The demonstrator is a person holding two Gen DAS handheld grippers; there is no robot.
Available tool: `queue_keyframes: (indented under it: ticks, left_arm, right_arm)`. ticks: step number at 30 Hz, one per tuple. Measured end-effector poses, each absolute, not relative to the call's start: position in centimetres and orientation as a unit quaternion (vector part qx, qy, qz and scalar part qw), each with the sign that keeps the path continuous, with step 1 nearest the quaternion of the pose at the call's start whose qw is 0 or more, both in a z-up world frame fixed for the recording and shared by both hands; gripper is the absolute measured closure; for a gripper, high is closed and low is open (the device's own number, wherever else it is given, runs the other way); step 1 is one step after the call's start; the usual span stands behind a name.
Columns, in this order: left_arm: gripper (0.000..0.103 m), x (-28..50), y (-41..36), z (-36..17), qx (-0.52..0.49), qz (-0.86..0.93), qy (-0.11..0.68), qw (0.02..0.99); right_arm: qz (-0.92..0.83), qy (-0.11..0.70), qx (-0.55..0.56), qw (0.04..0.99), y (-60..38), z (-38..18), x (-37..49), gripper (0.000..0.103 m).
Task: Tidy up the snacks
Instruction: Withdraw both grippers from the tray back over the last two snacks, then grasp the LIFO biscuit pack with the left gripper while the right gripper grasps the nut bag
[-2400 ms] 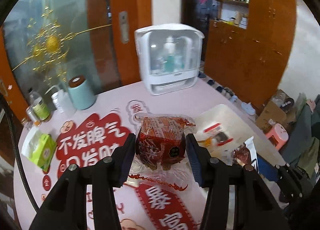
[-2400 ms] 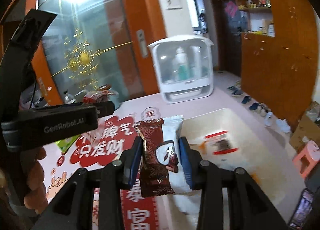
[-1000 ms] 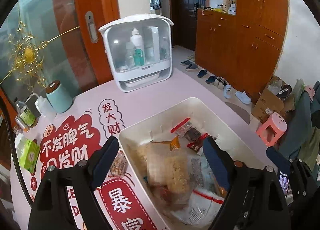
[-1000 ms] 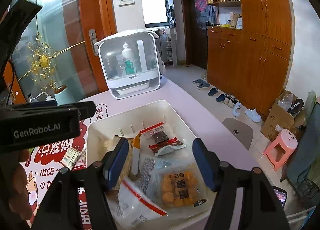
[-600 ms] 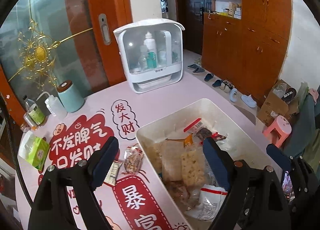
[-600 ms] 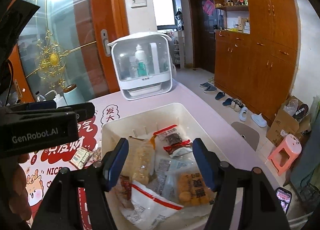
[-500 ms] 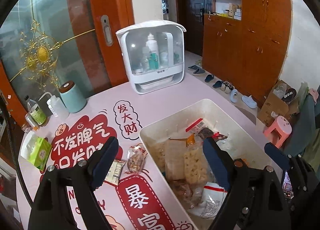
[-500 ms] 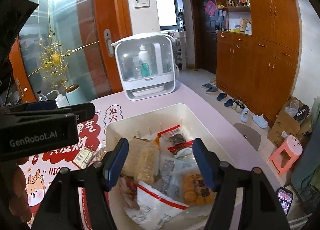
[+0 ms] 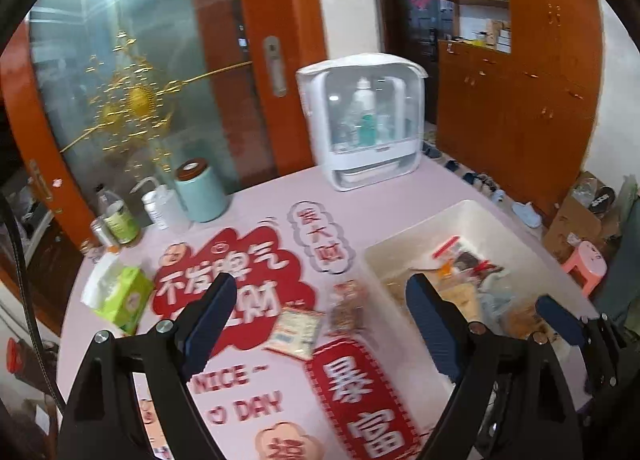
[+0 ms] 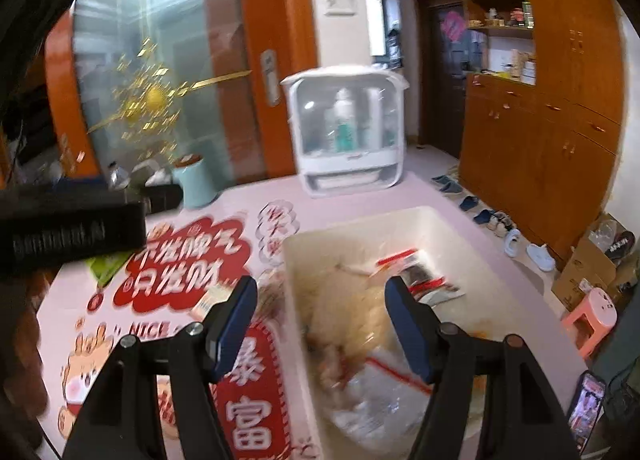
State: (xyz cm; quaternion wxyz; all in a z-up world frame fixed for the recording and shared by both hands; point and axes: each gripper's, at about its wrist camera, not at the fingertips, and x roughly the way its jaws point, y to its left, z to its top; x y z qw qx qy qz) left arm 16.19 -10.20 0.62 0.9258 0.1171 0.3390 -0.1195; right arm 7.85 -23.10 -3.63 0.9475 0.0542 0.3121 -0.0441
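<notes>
My left claw (image 9: 320, 312), wide open and empty, hangs over two loose snack packets (image 9: 296, 330) lying just left of the bin (image 9: 400, 340).

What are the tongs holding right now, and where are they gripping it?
Nothing. The left tongs and right tongs are both open and hold nothing.

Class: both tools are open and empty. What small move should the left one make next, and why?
Probably lower the left tool onto the pale snack packet lying on the table between its fingers. That packet and the darker one beside it sit outside the white bin.
</notes>
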Motion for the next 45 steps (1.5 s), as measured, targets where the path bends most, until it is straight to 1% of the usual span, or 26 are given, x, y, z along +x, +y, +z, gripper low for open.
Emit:
queue_keyframes:
  ticks: [5, 11, 16, 21, 25, 30, 37, 45]
  left_arm:
    - [0.016, 16.4, -5.1, -0.3, 0.125, -0.079, 0.339, 0.929]
    - [0.015, 17.1, 0.0, -3.1, 0.126, -0.054, 0.369, 0.919]
    - [0.015, 19.5, 1.9, -7.4, 0.143, -0.084, 0.411, 0.897]
    - [0.015, 22.7, 1.5, -12.6, 0.153, -0.136, 0.458, 0.865]
    - [0.015, 25.1, 1.0, -16.6, 0.127, -0.164, 0.492, 0.846]
    - [0.015, 26.8, 0.1, -19.8, 0.091, -0.181, 0.512, 0.834]
    - [0.015, 28.1, -2.6, -22.4, 0.098, -0.190, 0.518, 0.828]
    - [0.015, 30.2, -3.2, -23.7, 0.071, -0.179, 0.524, 0.829]
  right_arm:
    - [-0.024, 0.343, 0.022, 0.939, -19.3, -5.8, 7.0, 0.036]
    - [0.006, 0.382, 0.018, 0.924, -15.7, -8.3, 7.2, 0.036]
    - [0.016, 0.406, 0.066, 0.911, -14.5, -9.9, 9.7, 0.036]
    - [0.024, 0.426, 0.144, 0.893, -14.7, -11.8, 13.8, 0.036]
    - [0.014, 0.445, 0.210, 0.871, -15.3, -14.1, 17.2, 0.036]
    - [-0.010, 0.467, 0.296, 0.833, -16.8, -17.1, 20.1, 0.036]
    - [-0.057, 0.466, 0.333, 0.818, -17.5, -18.7, 21.9, 0.036]
    - [-0.106, 0.481, 0.328, 0.806, -18.0, -20.2, 23.9, 0.036]
